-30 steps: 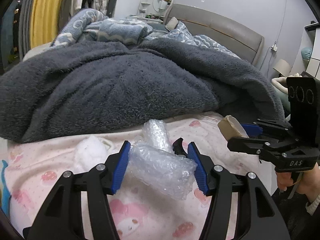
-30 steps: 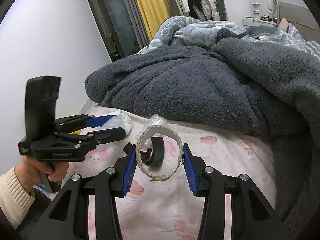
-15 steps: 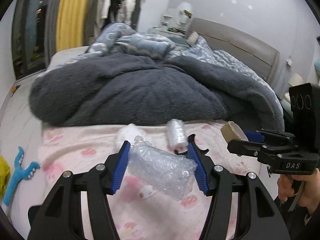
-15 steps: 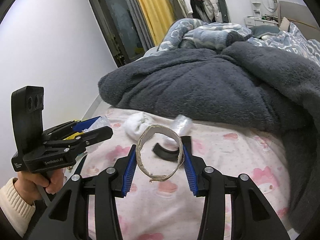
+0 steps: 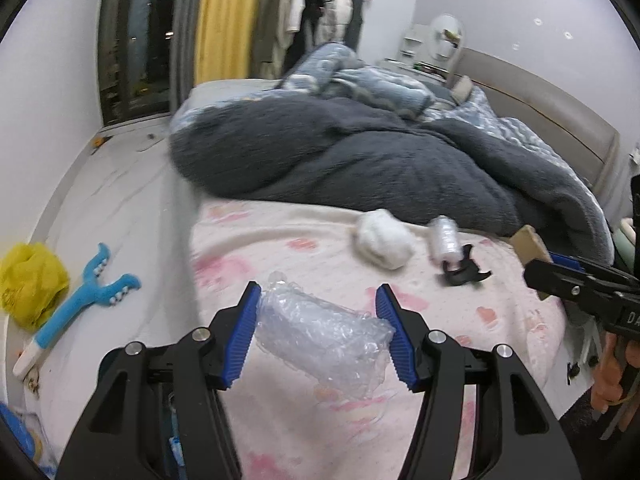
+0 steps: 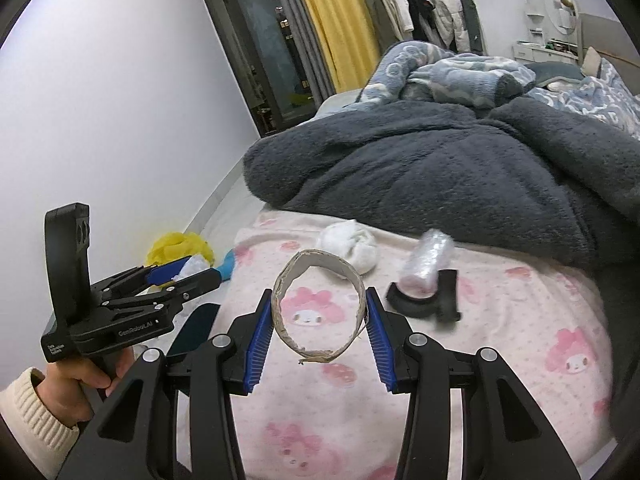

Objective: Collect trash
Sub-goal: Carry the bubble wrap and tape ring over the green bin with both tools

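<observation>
My left gripper (image 5: 320, 316) is shut on a crumpled wad of clear bubble wrap (image 5: 324, 334), held above the pink patterned bed sheet (image 5: 260, 248). My right gripper (image 6: 318, 320) is shut on a bent cardboard ring (image 6: 320, 306), also above the sheet. On the sheet lie a white crumpled tissue wad (image 6: 352, 246), a small roll of clear wrap (image 6: 426, 266) and a black curved plastic piece (image 6: 424, 302). In the right wrist view the left gripper (image 6: 180, 276) shows at the left, held by a hand in a cream sleeve (image 6: 36, 408).
A dark grey fleece blanket (image 5: 360, 160) is heaped behind the sheet. On the floor to the left lie a yellow bag (image 5: 28, 280) and a blue toy (image 5: 80, 304). The bed's headboard (image 5: 540, 96) stands at the far right, a yellow curtain (image 6: 332, 20) at the back.
Both grippers have drawn back from the bed with their loads, and the left one swung left, bringing the floor, yellow bag and blue toy into view. The tissue, roll and black piece stay on the sheet.
</observation>
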The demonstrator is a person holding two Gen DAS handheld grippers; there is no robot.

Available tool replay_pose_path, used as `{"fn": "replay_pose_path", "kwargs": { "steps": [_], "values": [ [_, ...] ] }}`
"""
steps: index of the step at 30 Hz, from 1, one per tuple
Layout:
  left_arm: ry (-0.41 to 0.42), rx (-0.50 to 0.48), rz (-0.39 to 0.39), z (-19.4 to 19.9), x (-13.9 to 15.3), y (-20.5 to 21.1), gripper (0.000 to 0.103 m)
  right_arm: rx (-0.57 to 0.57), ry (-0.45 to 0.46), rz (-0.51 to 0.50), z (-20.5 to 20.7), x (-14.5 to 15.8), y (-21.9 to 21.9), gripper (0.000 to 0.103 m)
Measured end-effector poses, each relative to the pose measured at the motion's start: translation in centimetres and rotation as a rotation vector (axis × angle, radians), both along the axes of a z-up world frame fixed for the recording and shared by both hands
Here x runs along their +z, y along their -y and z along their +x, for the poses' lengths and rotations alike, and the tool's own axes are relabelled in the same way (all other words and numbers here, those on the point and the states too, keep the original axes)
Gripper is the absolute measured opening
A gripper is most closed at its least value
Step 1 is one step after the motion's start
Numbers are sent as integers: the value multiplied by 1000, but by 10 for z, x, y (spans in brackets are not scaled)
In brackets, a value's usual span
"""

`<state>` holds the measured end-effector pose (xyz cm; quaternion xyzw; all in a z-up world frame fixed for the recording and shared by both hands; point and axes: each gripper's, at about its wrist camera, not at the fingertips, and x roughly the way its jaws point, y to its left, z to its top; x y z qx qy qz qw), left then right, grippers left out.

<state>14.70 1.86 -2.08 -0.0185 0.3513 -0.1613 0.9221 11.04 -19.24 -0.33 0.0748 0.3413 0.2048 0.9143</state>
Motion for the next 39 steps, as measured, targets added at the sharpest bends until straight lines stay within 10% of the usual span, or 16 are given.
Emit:
{"fn": "replay_pose_path", "kwargs": {
  "steps": [21,39],
  "values": [
    [-109,238,39,-8,-33,-101,62,150,8,-2,1,3,-97,45],
    [-385,382,9,-14,-113,-197,62,327,-12,-42,5,-11,-209,45]
  ]
}}
